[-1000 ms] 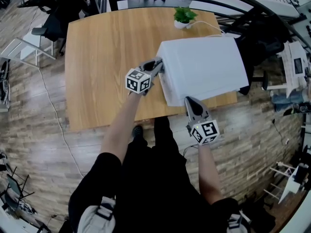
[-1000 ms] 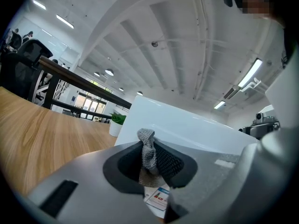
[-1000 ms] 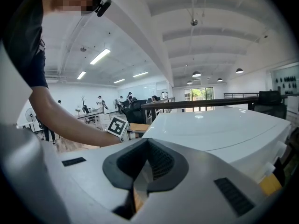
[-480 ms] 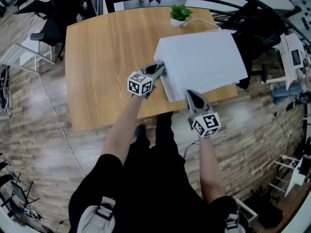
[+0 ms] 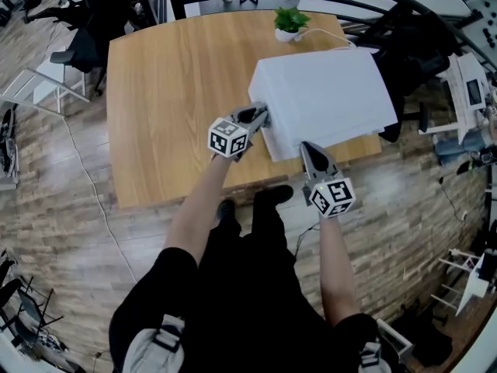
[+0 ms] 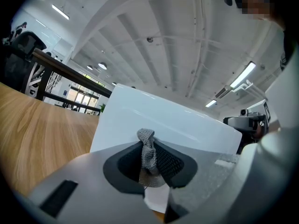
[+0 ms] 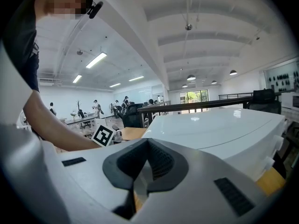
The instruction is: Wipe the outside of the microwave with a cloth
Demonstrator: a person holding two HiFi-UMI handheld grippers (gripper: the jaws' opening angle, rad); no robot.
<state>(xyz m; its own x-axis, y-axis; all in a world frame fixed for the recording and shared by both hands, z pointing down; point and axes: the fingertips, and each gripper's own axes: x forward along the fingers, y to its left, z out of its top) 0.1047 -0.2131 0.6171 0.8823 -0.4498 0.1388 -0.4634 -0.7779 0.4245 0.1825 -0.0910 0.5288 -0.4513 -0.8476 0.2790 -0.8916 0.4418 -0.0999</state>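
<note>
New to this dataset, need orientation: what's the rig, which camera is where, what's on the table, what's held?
No robot: a person holds a two-jaw tool in each hand. The head view looks down from the person's head; each gripper view rides on one tool. On the wooden table stand a white microwave and a small potted plant. The left tool, at the microwave's near left corner, is shut on a grey cloth. The right tool, near its front edge, is shut and empty.
</note>
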